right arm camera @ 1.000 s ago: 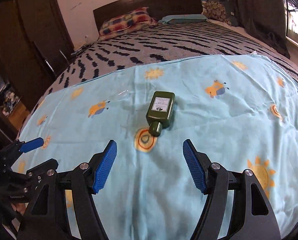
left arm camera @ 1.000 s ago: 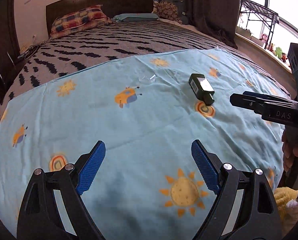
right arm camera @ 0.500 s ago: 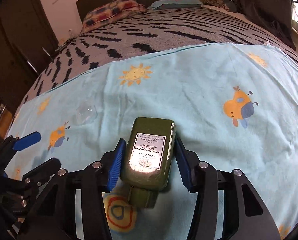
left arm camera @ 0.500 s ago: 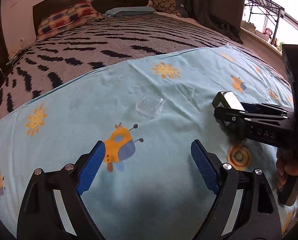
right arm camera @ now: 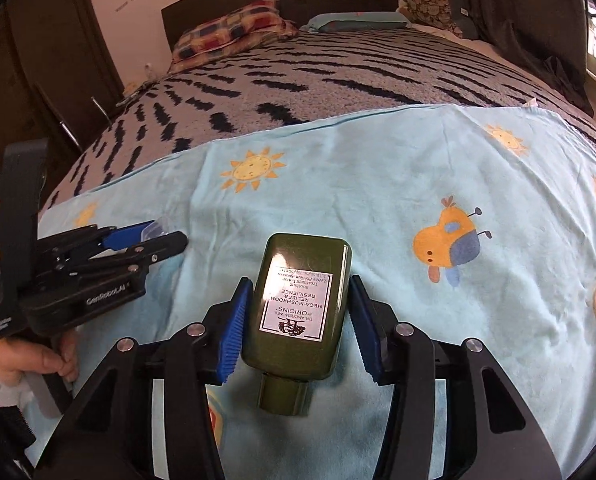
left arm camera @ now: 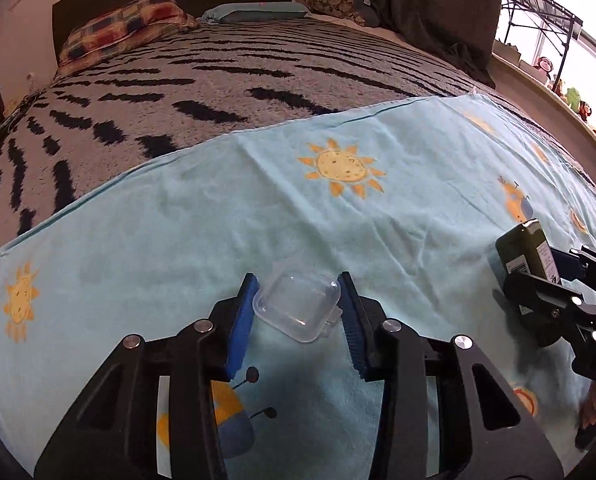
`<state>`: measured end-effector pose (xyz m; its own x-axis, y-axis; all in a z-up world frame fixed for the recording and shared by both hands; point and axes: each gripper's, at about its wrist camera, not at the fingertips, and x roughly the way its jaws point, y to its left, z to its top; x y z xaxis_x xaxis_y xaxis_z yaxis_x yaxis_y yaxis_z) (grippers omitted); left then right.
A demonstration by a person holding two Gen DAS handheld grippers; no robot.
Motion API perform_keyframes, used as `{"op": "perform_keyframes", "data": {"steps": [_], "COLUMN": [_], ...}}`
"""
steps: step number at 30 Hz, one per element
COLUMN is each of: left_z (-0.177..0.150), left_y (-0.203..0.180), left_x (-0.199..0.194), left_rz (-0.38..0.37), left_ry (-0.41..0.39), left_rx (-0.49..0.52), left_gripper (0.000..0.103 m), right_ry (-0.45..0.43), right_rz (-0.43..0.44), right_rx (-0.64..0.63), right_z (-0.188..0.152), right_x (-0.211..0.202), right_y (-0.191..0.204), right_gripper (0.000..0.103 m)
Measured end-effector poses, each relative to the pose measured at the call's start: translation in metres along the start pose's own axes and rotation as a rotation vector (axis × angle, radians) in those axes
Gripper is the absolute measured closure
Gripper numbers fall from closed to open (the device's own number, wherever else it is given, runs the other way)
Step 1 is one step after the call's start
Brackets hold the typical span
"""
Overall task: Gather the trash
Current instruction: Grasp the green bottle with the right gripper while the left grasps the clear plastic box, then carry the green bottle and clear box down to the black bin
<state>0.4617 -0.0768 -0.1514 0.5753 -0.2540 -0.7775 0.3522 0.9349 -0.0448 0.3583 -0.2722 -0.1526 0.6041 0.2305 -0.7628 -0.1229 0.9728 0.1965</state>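
Now both tools commit | left tool (left arm camera: 298, 312) closing around clear plastic box (left arm camera: 298, 306), lower centre, on blue towel (left arm camera: 338, 216) | right tool (right arm camera: 298, 320) clamps green bottle (right arm camera: 298, 300) sideways, ready to lift.
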Motion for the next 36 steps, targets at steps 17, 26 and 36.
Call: {"op": "perform_keyframes", "data": {"steps": [17,26,36], "left_z": [-0.096,-0.178,-0.271], "left_y": [-0.044,-0.084,-0.116], "left_x": [-0.174,-0.253,-0.3], "left_rz": [-0.01,-0.039,-0.051], "left_ry": [-0.09,-0.119,-0.136], "left_rx": [0.034,0.062,0.037], "left_gripper": [0.064,0.064,0.064], "right_ry": [-0.072,-0.098,-0.05], "right_rz": [0.021,0.074,0.1], "right_rx": [-0.051,-0.11,-0.136], "right_z": [-0.071,-0.14,-0.237], "right_x": [-0.127,-0.201,-0.243], "right_y": [0.028,0.05,0.052], "right_gripper": [0.057,0.057,0.057]}}
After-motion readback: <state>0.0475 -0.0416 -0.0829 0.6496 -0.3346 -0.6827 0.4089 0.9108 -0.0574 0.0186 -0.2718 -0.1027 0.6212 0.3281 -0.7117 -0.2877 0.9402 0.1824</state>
